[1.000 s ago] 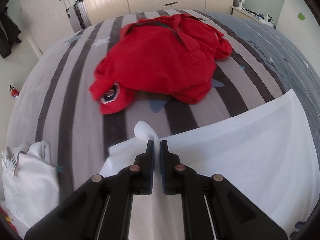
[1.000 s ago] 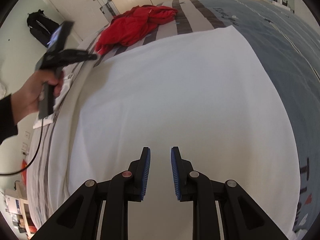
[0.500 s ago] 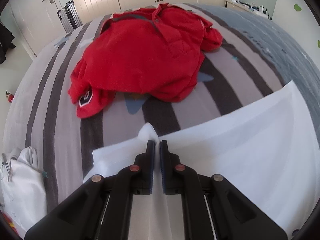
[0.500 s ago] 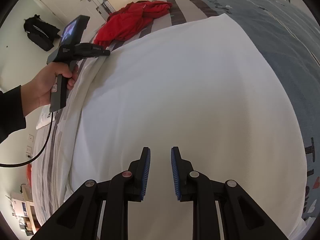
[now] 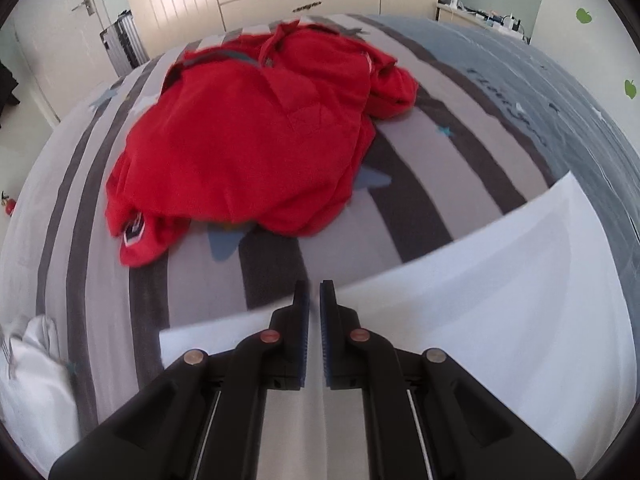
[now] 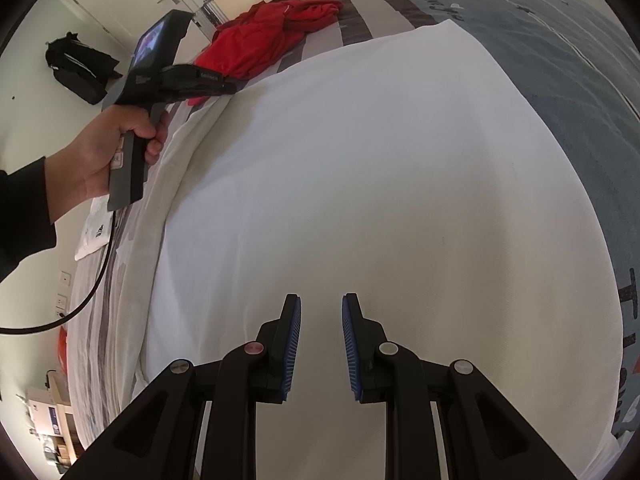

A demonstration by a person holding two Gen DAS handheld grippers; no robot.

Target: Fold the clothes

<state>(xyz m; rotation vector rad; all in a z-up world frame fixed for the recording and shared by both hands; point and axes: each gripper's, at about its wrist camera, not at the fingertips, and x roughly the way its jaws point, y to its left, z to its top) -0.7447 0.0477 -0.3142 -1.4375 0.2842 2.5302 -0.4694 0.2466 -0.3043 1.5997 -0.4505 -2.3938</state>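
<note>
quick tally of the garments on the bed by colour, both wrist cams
White: 2, the large white garment spread under both grippers and a small white garment at the bed's left edge
Red: 1, the crumpled red garment
Total: 3

white garment (image 6: 360, 180), red clothes (image 5: 248, 140), grey-striped bedspread (image 5: 420, 208).

White garment (image 6: 380, 184) spread flat over most of the bed (image 6: 580, 60), right gripper (image 6: 320, 344) above its near part with jaws apart and empty, left gripper (image 6: 230, 88) at its far-left edge held by a hand (image 6: 100, 148), crumpled red garment (image 6: 264, 36) near the bed's far-left corner, black bag (image 6: 78, 68) on the floor beyond
</note>
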